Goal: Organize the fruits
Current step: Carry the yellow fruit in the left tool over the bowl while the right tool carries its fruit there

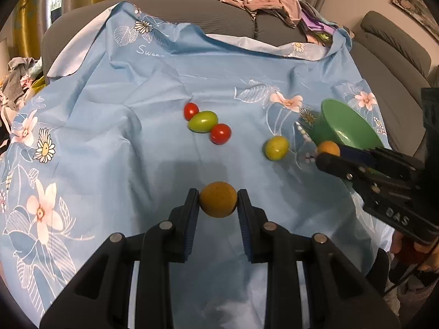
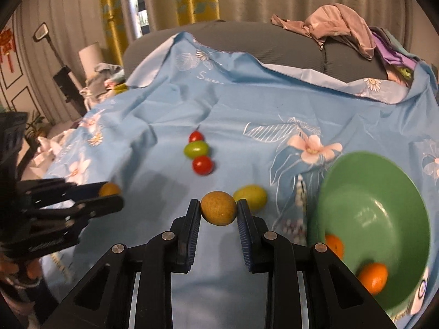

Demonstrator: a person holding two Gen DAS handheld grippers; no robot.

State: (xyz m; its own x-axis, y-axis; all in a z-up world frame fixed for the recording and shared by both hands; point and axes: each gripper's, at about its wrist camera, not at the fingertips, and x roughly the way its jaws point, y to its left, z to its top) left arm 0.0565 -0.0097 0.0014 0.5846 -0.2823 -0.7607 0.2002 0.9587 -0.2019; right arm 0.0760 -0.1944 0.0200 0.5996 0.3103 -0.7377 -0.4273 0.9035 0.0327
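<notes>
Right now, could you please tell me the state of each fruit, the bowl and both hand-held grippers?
left hand-held gripper: shut on a brown-yellow round fruit.
right hand-held gripper: shut on a second brown-yellow fruit.
green bowl: tilted, holding two orange fruits.
two red tomatoes and green fruit: loose on the cloth, touching in a row.
yellow-green fruit: loose, alone.

"Swee…" in white script on blue floral cloth (image 1: 170, 82), "DAS" embossed on right tool (image 1: 328, 153)

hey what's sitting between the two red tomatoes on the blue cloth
A green tomato lies between the two red tomatoes, touching both, on the blue cloth. Both wrist views show it.
</notes>
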